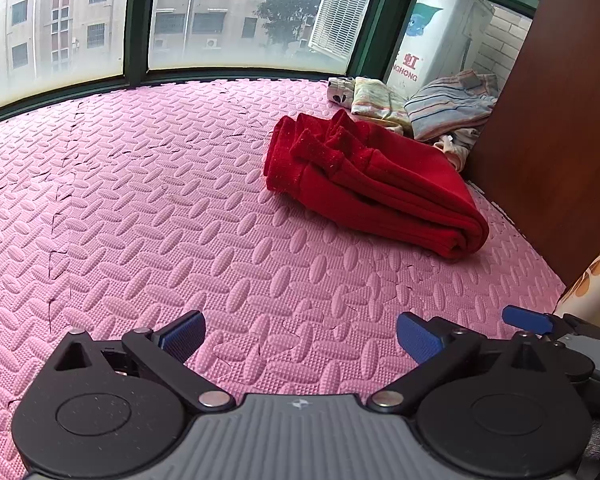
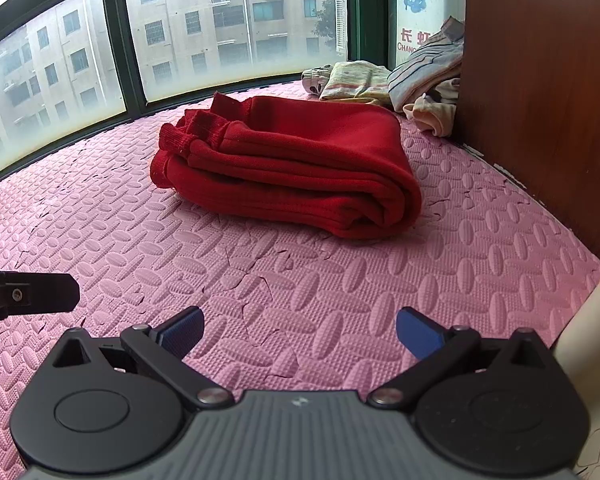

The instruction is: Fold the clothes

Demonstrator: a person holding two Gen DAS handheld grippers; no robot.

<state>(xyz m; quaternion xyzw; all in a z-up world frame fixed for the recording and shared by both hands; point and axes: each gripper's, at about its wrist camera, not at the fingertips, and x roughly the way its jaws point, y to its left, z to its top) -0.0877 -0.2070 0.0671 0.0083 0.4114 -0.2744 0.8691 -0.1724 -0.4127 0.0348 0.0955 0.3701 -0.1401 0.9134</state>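
A red garment (image 1: 374,184) lies folded in a thick bundle on the pink foam mat (image 1: 160,208); it also shows in the right wrist view (image 2: 292,164). My left gripper (image 1: 300,338) is open and empty, low over the mat, well short of the garment. My right gripper (image 2: 300,332) is open and empty, also short of the garment. The right gripper's blue fingertips (image 1: 526,320) show at the right edge of the left wrist view. A black part of the left gripper (image 2: 28,294) shows at the left of the right wrist view.
A pile of other clothes, striped (image 1: 452,106) and yellowish (image 1: 376,100), lies behind the red garment by the window (image 1: 236,16). A brown wooden cabinet (image 1: 556,128) stands at the right. A cream patterned object (image 2: 588,340) is at the near right.
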